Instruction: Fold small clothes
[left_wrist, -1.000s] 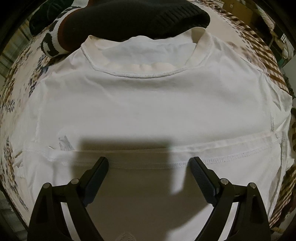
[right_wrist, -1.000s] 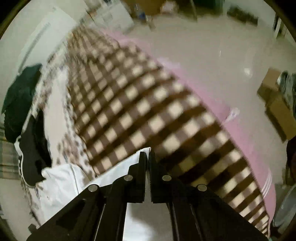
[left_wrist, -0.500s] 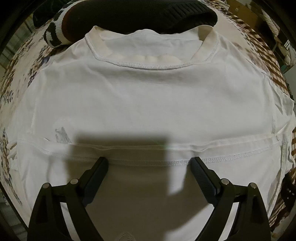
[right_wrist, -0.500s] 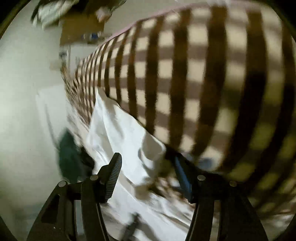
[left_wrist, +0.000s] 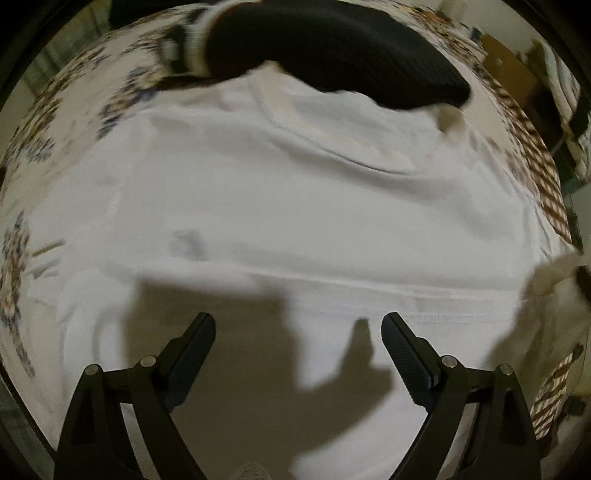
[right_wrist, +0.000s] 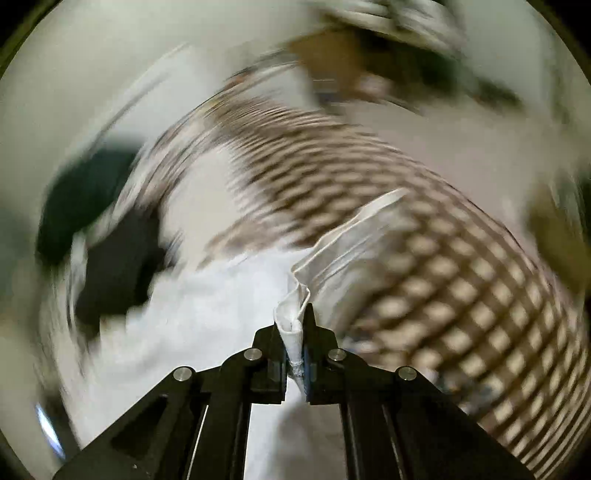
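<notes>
A white T-shirt (left_wrist: 295, 206) lies spread on the bed, collar away from me, its hem seam running across just beyond my left gripper (left_wrist: 298, 325). That gripper is open and empty, hovering over the shirt's lower part. My right gripper (right_wrist: 294, 332) is shut on a pinched fold of the white T-shirt (right_wrist: 354, 251), its sleeve edge lifted above the bed. The lifted fabric also shows at the right edge of the left wrist view (left_wrist: 554, 273). The right wrist view is motion-blurred.
A black knit garment (left_wrist: 332, 51) lies over the shirt's collar at the far side. The bed has a floral sheet (left_wrist: 55, 122) on the left and a brown checked blanket (right_wrist: 461, 295) on the right. Dark clothes (right_wrist: 110, 258) lie beyond the shirt. Cardboard boxes (left_wrist: 509, 62) stand beyond the bed.
My right gripper went from open around the shirt's sleeve edge to shut on it and lifted it. The left view swung slightly; the left gripper stayed open.
</notes>
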